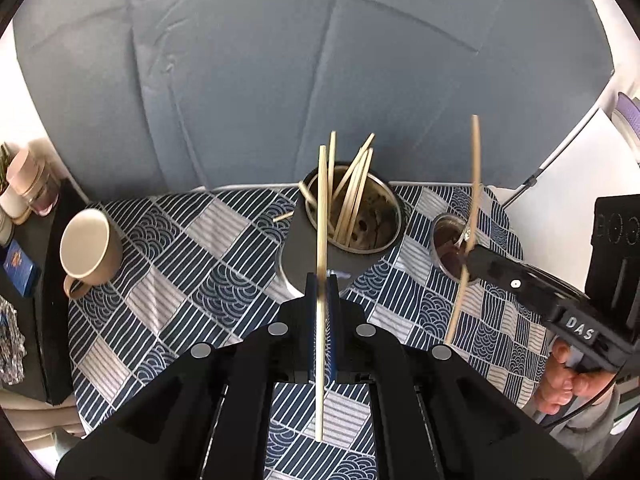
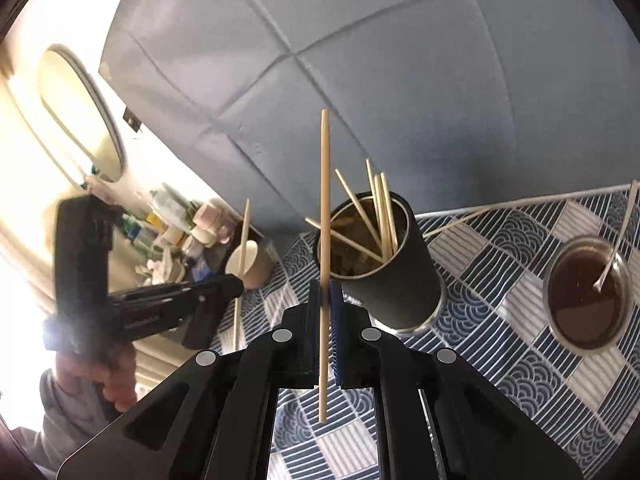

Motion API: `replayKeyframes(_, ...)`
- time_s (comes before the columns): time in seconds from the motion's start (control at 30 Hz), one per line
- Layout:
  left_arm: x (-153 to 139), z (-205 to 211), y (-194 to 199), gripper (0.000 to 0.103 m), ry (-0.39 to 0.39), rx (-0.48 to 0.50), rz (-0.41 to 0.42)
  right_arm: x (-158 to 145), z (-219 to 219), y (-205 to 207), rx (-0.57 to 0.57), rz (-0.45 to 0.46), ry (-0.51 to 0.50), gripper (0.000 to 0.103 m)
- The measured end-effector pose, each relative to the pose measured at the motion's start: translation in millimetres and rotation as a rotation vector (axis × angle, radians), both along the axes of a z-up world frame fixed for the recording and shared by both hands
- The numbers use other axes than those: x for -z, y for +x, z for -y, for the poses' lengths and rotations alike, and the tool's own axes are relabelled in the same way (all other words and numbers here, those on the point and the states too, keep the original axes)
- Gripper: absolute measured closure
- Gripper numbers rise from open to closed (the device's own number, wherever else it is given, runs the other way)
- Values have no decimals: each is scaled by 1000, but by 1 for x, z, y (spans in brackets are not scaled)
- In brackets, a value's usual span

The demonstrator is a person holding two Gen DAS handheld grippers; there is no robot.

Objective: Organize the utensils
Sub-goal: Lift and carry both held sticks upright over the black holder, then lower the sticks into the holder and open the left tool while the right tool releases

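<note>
The left gripper (image 1: 322, 280) pinches 1 chopstick (image 1: 321, 240) upright between its closed fingers, just in front of the dark holder (image 1: 320, 248) full of chopsticks. The right gripper (image 2: 325, 292) likewise clamps 1 upright stick (image 2: 325, 200) beside that holder, near a bowl (image 2: 586, 300) on the patterned cloth (image 1: 180, 264)

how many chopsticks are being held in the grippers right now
2: one pale wooden chopstick clamped upright in the left gripper, one upright in the right gripper. Others stand in the dark cylindrical holder, unheld.
</note>
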State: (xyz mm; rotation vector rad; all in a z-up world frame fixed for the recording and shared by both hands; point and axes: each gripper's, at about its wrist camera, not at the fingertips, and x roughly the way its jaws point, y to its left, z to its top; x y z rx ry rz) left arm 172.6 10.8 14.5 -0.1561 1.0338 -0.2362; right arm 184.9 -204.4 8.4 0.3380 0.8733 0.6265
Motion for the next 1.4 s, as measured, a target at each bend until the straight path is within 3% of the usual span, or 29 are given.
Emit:
replayKeyframes(0.3,-14,1,26,98,-12,5,57,-13,-9,32,-33,44,4,98)
replayKeyframes(0.57,-18,1,68,98,-110,29,68,-16,-13,73,-21,54,-1,98)
replayKeyframes(0.67,-18,6,82,98,-91,26,85,-15,-14,86,-23,70,7,98)
replayKeyframes(0.8,-16,11,101,98,-77,36,100,-16,-14,96,-34,157,63,98)
replayKeyframes(1.2,-7,22,125,98,-118,89,267,25,-6,124,-40,116,68,98)
replayKeyframes(1.4,9,19,117,97,-147,99,267,41,-7,123,-49,83,70,95)
